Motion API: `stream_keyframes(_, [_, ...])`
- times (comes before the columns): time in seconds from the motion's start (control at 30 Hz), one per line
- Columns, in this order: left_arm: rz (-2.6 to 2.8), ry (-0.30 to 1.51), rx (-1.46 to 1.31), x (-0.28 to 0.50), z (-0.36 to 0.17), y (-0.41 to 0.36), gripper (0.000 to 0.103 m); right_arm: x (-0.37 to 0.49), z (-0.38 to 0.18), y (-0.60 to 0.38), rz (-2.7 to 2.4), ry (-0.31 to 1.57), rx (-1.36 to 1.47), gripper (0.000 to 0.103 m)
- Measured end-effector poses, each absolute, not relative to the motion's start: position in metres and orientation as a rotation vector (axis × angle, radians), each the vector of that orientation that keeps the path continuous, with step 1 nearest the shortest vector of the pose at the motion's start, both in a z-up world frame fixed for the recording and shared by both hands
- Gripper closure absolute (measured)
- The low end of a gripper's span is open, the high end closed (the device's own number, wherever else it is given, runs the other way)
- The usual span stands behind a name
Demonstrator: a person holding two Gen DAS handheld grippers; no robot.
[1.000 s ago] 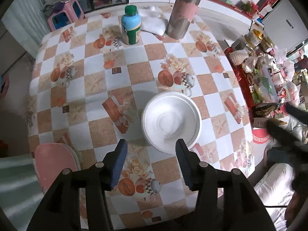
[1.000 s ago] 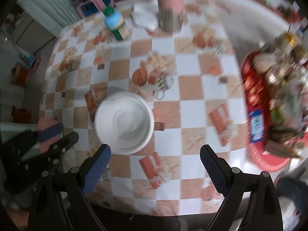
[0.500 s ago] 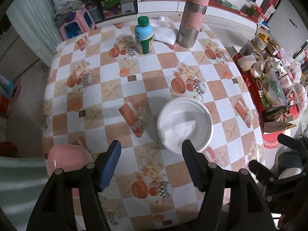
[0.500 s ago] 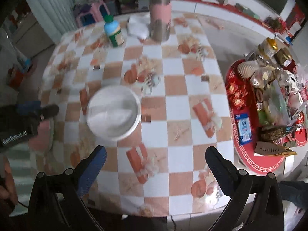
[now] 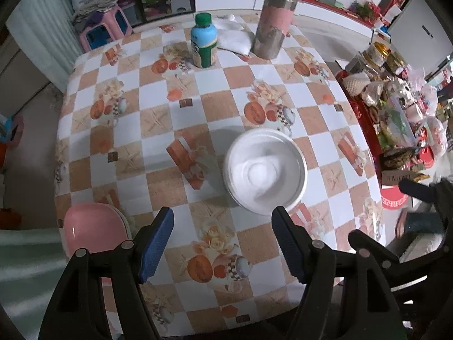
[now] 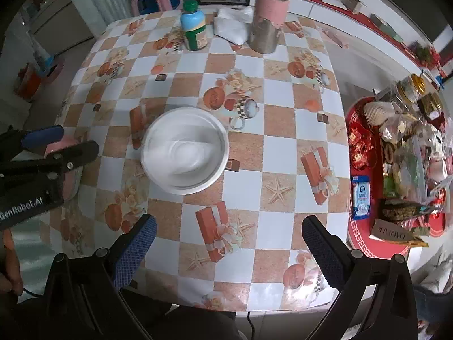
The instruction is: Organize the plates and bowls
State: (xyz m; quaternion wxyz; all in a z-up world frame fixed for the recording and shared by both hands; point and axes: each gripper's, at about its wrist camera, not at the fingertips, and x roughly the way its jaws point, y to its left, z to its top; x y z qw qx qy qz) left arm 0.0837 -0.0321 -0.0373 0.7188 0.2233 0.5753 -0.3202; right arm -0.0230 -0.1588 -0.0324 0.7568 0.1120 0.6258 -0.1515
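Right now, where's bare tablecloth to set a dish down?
Free: the wide stretch left of the white bowl, up to the green-capped bottle; also the near edge right of the bowl. Crowded: the far edge around the pink thermos, and the pink dish corner.

You are in a lived-in home, in its dining or living area. The bench (image 5: 181,113) wears a checked oilcloth printed with teacups and gift boxes. On it stand a pink thermos (image 5: 273,14) and a green-capped bottle (image 5: 203,44). A red tray of snacks (image 6: 396,155) sits beside it, plastic stools (image 5: 104,28) behind.
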Motion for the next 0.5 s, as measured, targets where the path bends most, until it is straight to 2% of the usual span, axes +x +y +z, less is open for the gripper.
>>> stream_keyframes(0.5, [-0.767,1.314,0.551,0.079,-0.048,-0.031,0.028,-0.007,-0.032,-0.133,-0.268,1.397,0.176,0.000])
